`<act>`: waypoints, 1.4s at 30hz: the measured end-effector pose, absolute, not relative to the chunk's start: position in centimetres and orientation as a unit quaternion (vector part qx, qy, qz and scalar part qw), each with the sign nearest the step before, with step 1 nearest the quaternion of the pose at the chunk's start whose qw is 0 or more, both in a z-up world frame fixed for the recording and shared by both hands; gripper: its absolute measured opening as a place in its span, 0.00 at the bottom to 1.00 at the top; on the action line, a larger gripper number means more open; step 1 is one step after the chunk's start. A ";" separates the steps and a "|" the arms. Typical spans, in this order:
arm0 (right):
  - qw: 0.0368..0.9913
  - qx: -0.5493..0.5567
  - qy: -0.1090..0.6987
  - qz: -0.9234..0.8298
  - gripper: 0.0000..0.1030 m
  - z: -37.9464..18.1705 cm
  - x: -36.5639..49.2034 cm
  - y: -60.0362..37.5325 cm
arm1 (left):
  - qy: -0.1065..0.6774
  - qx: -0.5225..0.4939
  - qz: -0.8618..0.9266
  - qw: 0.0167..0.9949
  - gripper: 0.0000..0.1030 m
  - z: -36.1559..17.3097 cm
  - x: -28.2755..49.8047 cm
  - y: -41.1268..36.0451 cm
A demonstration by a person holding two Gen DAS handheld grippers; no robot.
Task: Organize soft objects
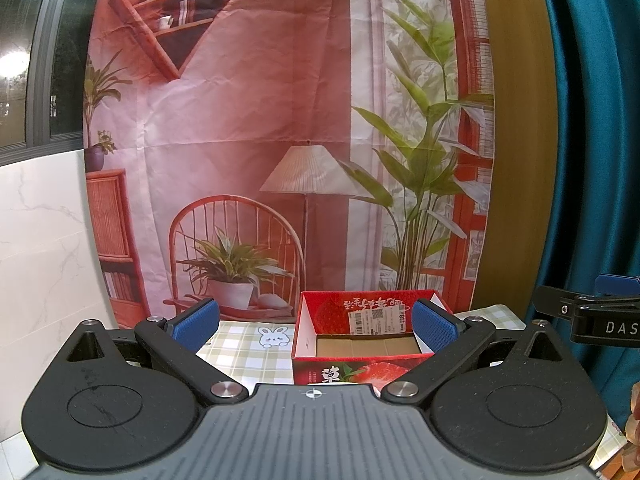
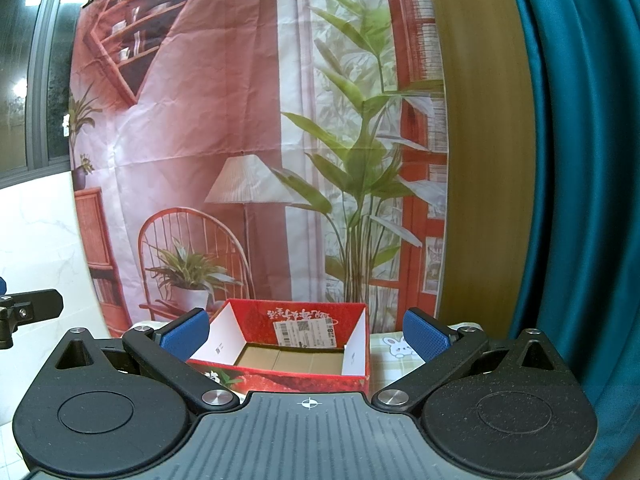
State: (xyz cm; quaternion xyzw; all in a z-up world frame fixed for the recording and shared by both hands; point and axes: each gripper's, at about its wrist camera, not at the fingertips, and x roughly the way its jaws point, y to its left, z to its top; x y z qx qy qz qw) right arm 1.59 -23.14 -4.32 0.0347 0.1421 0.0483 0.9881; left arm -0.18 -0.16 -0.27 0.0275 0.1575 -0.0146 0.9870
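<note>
Both the left gripper [image 1: 315,322] and right gripper [image 2: 306,332] hang spread apart and unloaded before the empty red box [image 2: 288,354] at lower centre, so sorting looks unstarted.

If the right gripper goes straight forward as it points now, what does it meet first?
Most likely the red strawberry box: it lies just ahead between the open fingers of the right gripper, which hold nothing. If the gripper passes above its rim, the printed backdrop comes next; depth is unclear.
</note>
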 end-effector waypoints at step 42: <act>0.981 0.081 0.144 0.101 1.00 -16.9 3.0 -24.0 | 0.194 0.030 0.026 0.980 1.00 -12.8 3.8 1.9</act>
